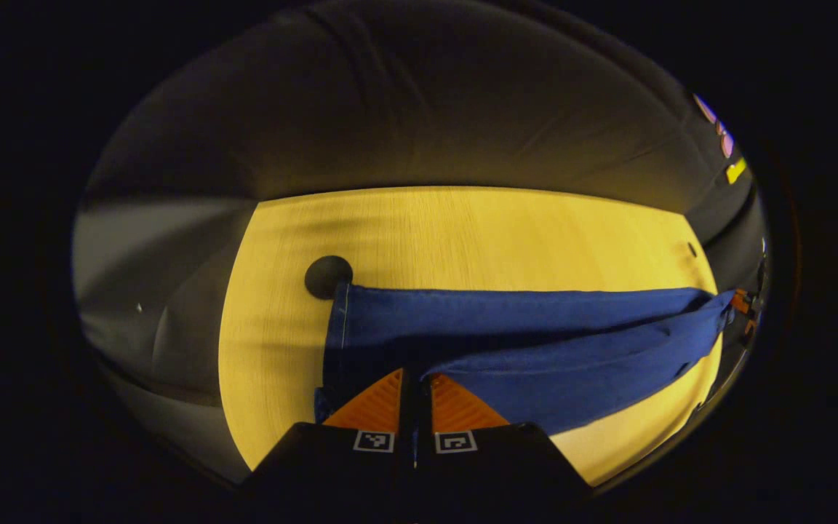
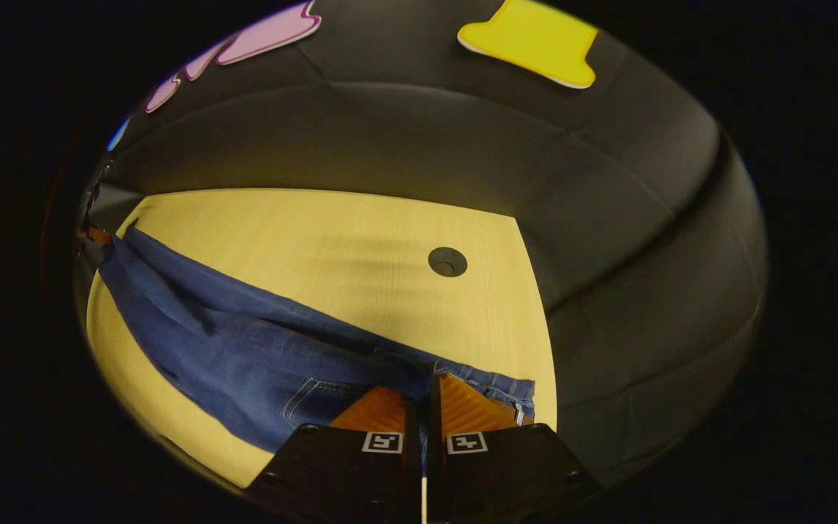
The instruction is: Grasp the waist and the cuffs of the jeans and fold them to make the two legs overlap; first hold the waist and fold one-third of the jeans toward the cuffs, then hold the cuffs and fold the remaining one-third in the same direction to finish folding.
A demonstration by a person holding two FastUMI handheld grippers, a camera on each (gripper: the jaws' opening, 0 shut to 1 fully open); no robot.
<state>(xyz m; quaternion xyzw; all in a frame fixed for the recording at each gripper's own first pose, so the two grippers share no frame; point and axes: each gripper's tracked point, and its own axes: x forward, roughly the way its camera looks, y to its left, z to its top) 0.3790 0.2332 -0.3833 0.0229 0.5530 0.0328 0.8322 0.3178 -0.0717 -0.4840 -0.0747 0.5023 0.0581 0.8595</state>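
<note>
In the left gripper view, the left gripper sits at 6 o'clock with its two fingers pressed together on the cuff end of the blue jeans, a thin strip of denim caught in the narrow slit between them. The jeans lie lengthwise across the yellow wooden table, running from the cuff hem with pale stitching at about 9 o'clock out toward 3 o'clock, one leg lying over the other with a long crease between them. A round dark grommet hole sits in the tabletop just touching the far corner of the cuff, at roughly 10 o'clock from the fingers. At the far 3 o'clock end of the denim the other gripper shows small at the waist.

In the right gripper view, the right gripper at 6 o'clock has its fingers closed on the waist of the jeans, the waistband and a back pocket lying just beside the fingertips. The legs stretch away toward 10 o'clock across the table. A second grommet hole lies at 12 o'clock from the fingers, apart from the denim
</note>
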